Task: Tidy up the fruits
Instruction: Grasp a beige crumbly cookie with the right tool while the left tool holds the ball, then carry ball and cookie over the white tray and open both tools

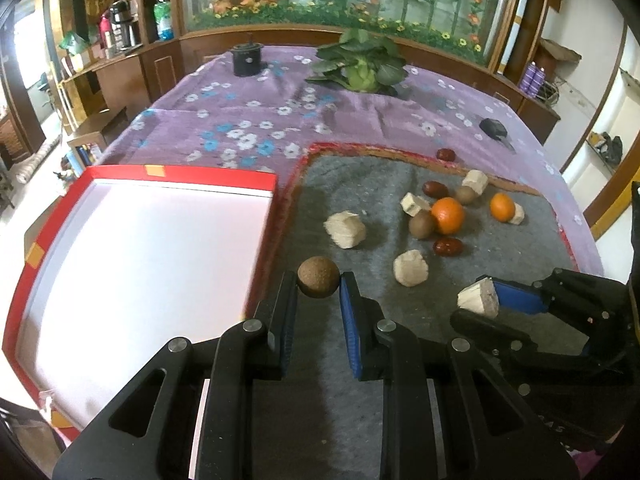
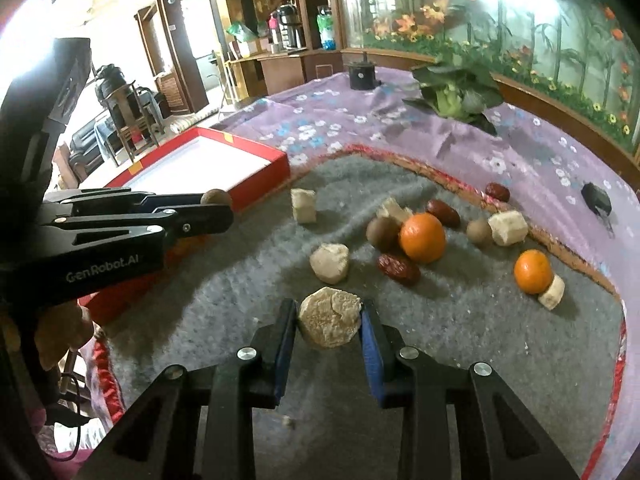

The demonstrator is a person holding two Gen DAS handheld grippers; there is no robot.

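Grey felt worktop (image 1: 360, 184): with left gripper (image 1: 319, 285) jaws clamping brown ball (image 1: 318, 277) and right gripper (image 2: 329, 322) jaws clamping pale chunk (image 2: 329, 322), carry level to red tray (image 1: 208, 182); release low.

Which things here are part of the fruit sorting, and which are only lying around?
Part of the job:
- brown round fruit in the left gripper
- pale chunk in the right gripper
- two oranges, red dates, loose pale chunks
- red box

Lying about:
- leafy vegetable
- black pot
- small black object
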